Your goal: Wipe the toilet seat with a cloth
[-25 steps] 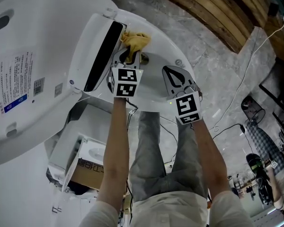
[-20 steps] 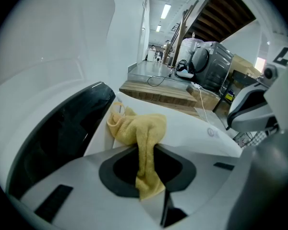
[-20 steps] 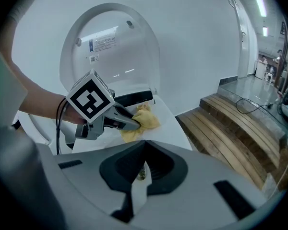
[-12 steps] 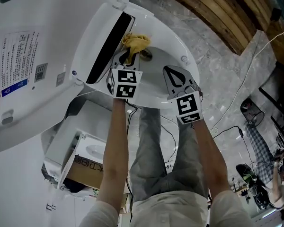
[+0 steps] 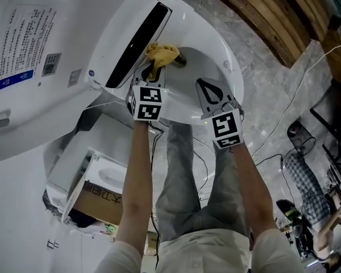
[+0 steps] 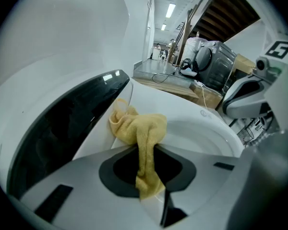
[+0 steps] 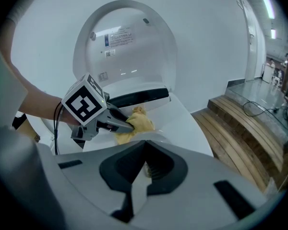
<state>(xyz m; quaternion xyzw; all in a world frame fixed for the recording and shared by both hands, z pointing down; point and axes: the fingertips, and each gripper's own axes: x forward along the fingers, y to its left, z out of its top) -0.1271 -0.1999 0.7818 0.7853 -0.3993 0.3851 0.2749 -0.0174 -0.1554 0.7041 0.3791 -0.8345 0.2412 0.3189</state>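
Overhead, the big white plastic toilet lid [image 5: 34, 38] stands raised, with a printed label on its inner face. Below it spreads the white oval toilet seat [image 5: 219, 53], smooth and glossy. At the seat's back, where it meets the lid, lies a long glossy black panel [image 5: 137, 44]. My left gripper [image 5: 153, 73] reaches over the seat towards that panel, and its jaws are pinched on a yellow terry cloth [image 5: 161, 54]. My right gripper [image 5: 207, 90] hovers beside it over the near part of the seat, its jaws pressed together with nothing between them. In the left gripper view the cloth [image 6: 139, 128] is a soft, nubbly mustard yellow. A narrow strip of it runs back between my jaws, and its loose end pokes out behind them. The rest is bunched in rumpled folds ahead of the jaws, lying on the white seat [image 6: 182, 104] right beside the black panel [image 6: 62, 128]. From the right gripper view, the cloth [image 7: 137, 121] shows as a small yellow wad at the tip of my left gripper [image 7: 122, 123], just below the panel.
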